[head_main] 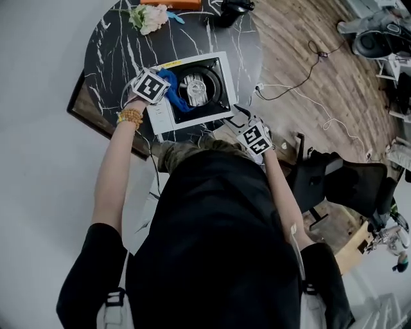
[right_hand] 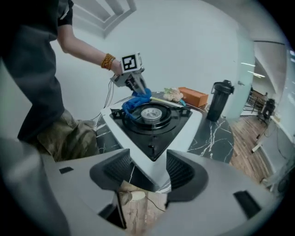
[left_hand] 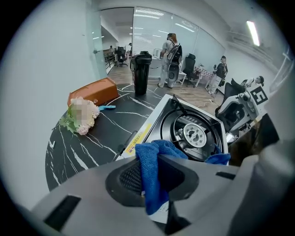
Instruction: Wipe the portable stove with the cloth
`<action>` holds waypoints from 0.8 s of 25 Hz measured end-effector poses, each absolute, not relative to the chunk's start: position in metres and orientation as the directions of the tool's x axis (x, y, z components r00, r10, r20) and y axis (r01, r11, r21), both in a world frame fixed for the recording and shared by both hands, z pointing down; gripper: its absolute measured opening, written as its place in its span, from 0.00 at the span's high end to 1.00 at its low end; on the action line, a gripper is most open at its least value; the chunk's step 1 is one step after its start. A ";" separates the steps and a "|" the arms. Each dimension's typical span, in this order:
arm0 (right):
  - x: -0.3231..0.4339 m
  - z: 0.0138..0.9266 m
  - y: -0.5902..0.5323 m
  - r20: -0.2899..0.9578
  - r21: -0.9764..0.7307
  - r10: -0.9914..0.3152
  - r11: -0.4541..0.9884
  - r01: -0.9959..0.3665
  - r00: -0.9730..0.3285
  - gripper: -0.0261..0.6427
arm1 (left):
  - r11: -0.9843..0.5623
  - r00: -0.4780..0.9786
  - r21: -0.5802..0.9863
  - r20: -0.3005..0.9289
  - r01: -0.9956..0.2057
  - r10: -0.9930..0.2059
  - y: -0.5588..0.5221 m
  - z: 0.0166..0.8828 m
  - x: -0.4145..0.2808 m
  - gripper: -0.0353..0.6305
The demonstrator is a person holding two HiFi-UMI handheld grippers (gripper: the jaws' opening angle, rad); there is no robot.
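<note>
The portable stove (head_main: 166, 119), white-rimmed with a black top and a round burner (head_main: 194, 88), sits on the black marble table (head_main: 112, 58). A blue cloth (head_main: 174, 91) lies bunched on the stove's left side, beside the burner. My left gripper (head_main: 167, 91) is shut on the cloth (left_hand: 151, 170), which hangs between its pads above the stove (left_hand: 196, 134). My right gripper (right_hand: 150, 173) stands open at the stove's near right corner (right_hand: 154, 159); that corner lies between its jaws, and the pads are apart from it. The right gripper view also shows the left gripper (right_hand: 137, 86) over the cloth (right_hand: 133, 105).
A bunch of flowers (head_main: 148, 17), an orange box (left_hand: 92, 92) and a black bottle (left_hand: 140, 73) stand at the table's far side. A black office chair (head_main: 347, 180) and a cable (head_main: 302, 83) are on the wood floor to the right. People stand far off in the room.
</note>
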State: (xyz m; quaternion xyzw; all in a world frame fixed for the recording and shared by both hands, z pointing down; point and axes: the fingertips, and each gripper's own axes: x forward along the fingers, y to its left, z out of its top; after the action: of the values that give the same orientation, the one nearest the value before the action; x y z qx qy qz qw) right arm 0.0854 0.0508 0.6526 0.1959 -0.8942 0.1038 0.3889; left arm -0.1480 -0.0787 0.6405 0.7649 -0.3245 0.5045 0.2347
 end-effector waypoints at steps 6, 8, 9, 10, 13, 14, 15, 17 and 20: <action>0.078 0.662 0.060 0.791 0.026 -0.237 0.934 -0.356 -0.565 0.60 | -0.727 0.324 0.080 0.924 -0.682 -0.202 -0.055 0.640 -0.126 0.84; 0.076 0.662 0.058 0.787 0.017 -0.240 0.929 -0.369 -0.568 0.60 | -0.739 0.313 0.092 0.935 -0.668 -0.167 -0.035 0.641 -0.122 0.84; 0.076 0.662 0.058 0.786 0.015 -0.243 0.927 -0.374 -0.569 0.60 | -0.743 0.315 0.096 0.936 -0.663 -0.159 -0.025 0.641 -0.119 0.84; 0.077 0.663 0.058 0.786 0.016 -0.247 0.924 -0.381 -0.566 0.60 | -0.746 0.326 0.106 0.933 -0.658 -0.155 -0.017 0.640 -0.115 0.85; 0.081 0.662 0.058 0.798 0.024 -0.266 0.911 -0.411 -0.541 0.59 | -0.750 0.370 0.176 0.924 -0.638 -0.098 0.015 0.640 -0.099 0.84; 0.081 0.662 0.059 0.800 0.028 -0.273 0.907 -0.421 -0.535 0.57 | -0.751 0.378 0.193 0.922 -0.631 -0.081 0.025 0.640 -0.097 0.84; 0.078 0.663 0.059 0.801 0.030 -0.278 0.904 -0.427 -0.531 0.55 | -0.749 0.384 0.207 0.921 -0.630 -0.069 0.034 0.640 -0.097 0.84; 0.074 0.665 0.058 0.810 0.033 -0.274 0.904 -0.426 -0.518 0.53 | -0.730 0.408 0.253 0.912 -0.635 -0.039 0.047 0.645 -0.102 0.84; 0.071 0.668 0.056 0.856 0.021 -0.227 0.913 -0.407 -0.465 0.53 | -0.684 0.513 0.399 0.857 -0.611 0.042 0.056 0.653 -0.105 0.84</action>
State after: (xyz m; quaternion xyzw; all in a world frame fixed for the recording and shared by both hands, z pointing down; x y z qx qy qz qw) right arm 0.0711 0.0558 0.6678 0.1864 -0.8508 0.0931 0.4825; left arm -0.1047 0.0564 0.6527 0.7942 -0.1790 0.4598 0.3548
